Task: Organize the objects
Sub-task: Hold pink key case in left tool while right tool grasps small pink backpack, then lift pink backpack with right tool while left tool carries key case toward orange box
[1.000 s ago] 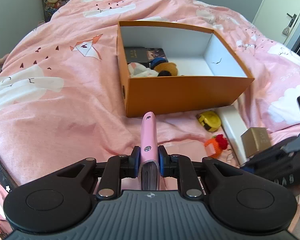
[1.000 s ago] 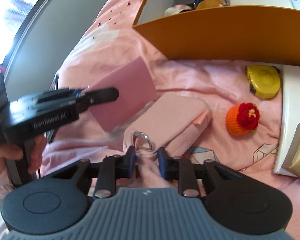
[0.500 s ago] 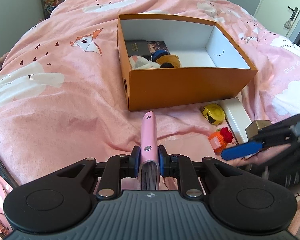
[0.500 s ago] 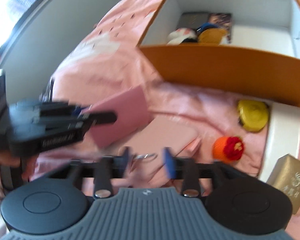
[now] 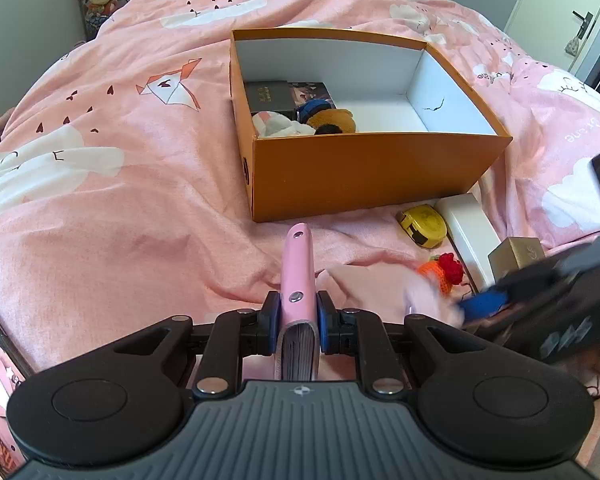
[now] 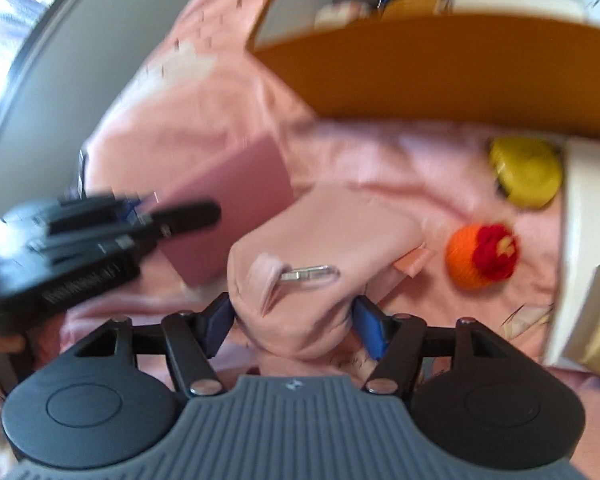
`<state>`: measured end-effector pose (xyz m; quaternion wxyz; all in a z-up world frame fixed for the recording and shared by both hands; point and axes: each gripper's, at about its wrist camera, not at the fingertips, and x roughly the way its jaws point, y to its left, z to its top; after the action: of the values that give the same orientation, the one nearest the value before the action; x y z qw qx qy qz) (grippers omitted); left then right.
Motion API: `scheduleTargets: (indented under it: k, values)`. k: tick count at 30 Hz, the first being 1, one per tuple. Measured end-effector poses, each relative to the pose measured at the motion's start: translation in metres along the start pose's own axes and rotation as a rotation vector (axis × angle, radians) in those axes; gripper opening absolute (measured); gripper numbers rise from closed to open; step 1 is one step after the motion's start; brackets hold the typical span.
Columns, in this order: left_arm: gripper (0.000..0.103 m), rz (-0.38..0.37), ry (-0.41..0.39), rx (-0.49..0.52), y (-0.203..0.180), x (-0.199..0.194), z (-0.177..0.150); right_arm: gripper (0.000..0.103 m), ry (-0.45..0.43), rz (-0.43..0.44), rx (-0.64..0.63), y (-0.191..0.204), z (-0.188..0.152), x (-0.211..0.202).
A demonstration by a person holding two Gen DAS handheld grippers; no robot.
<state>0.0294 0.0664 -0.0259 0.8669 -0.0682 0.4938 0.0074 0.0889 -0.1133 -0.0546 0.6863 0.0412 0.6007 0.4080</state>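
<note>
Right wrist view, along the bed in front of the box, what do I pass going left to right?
Left claw → pink notebook → pink pouch → orange knitted toy → white box

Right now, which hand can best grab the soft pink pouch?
The right gripper: its jaws have just been opening and now straddle the pink pouch. The left gripper is shut on the pink notebook.
</note>
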Motion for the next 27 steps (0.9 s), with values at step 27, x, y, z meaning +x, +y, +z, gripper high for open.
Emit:
scheduleTargets:
  k: [27]
  values:
    - [0.03, 0.003, 0.065, -0.052, 0.023, 0.03, 0.014, 0.078, -0.388, -0.018, -0.029, -0.034, 0.054, -0.039]
